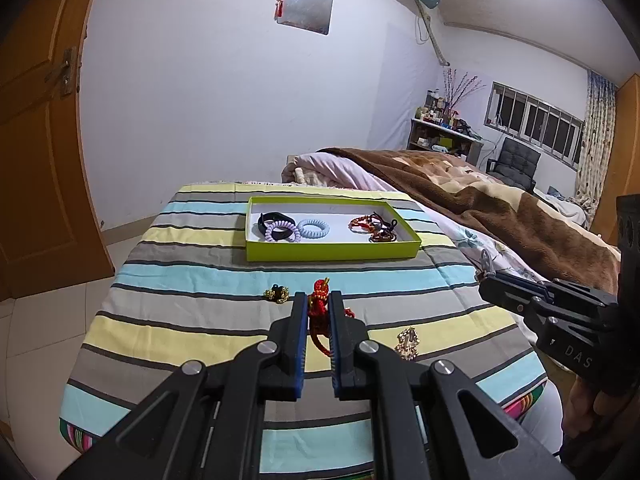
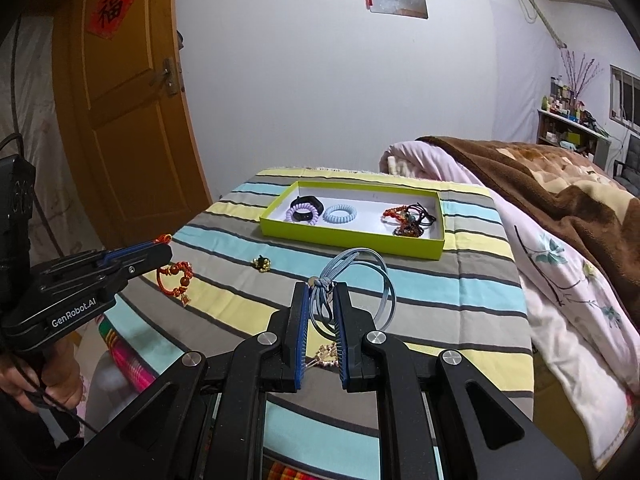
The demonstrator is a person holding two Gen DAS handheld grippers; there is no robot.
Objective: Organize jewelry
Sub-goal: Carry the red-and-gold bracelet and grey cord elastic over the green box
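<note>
Already we have a piece in each gripper. Our left gripper point(image 1: 319, 300) is clamped narrow on a red cord bracelet point(image 1: 320, 304), which hangs from the jaws above the striped cloth point(image 1: 192, 276); the right wrist view shows its beads dangling below the tips. Our right gripper point(image 2: 320, 300) is pinched on a grey-blue hair tie point(image 2: 356, 280), gripped at its knot, the loops spilling out forward and to the right.

Beyond both tools sits the green tray point(image 1: 332, 249), well apart from them at the far end of the cloth. It already holds a black band point(image 1: 272, 218), a lilac coil tie point(image 1: 282, 232), a blue coil tie point(image 1: 314, 228) and, at its right end, a tangle of red and dark bracelets point(image 1: 374, 228). So we judge the sorting well under way.

Left on the cloth are a small gold-and-dark piece point(image 1: 277, 293), near the left gripper, and a pale gold ornament point(image 1: 408, 342) close to us. We reckon four items remain to be placed: the two in hand and those two.
</note>
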